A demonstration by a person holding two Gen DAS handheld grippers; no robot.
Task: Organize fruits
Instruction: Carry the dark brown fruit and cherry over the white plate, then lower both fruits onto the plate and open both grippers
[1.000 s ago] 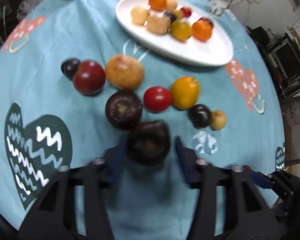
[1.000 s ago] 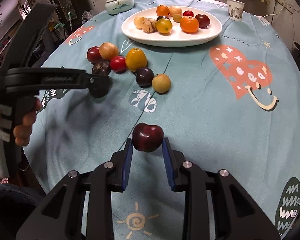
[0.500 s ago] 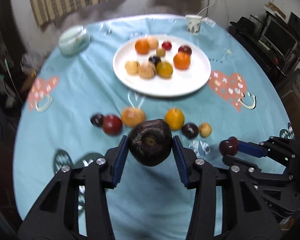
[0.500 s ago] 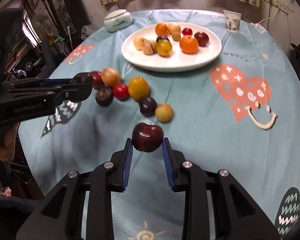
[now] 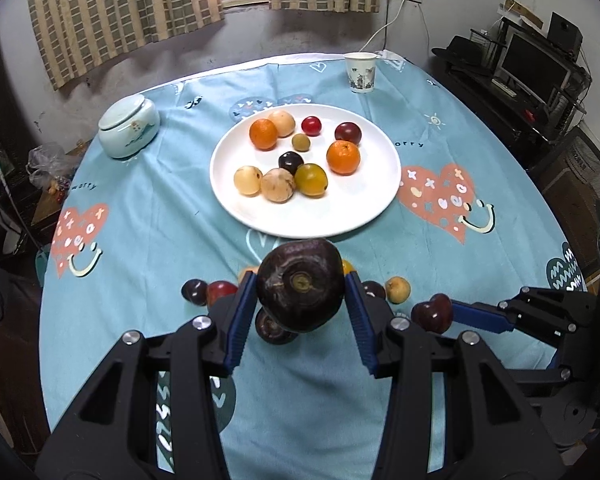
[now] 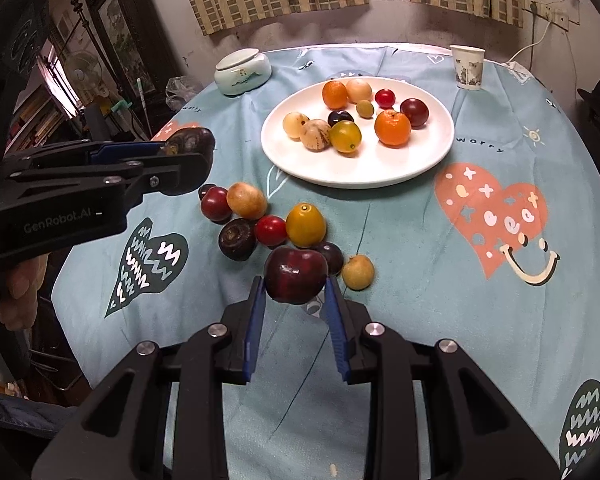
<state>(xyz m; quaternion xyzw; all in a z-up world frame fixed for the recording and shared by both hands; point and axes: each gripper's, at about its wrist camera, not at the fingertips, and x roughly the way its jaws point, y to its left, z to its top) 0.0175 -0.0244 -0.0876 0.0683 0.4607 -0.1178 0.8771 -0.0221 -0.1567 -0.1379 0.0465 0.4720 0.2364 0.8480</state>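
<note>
I see a dark purple fruit clamped between the pads of my left gripper, clear of the tablecloth. My right gripper grips a dark red plum above the loose fruit cluster. Beyond the cluster, the white plate carries nine fruits. A paper cup and a lidded jar stand farther back.

Left wrist view: we look forward and steeply down along the left tool, raised above the counter, plate at 12 o'clock. Right wrist view: likewise along the right tool, from further right. Both share the plate, and each shows the other tool.
</note>
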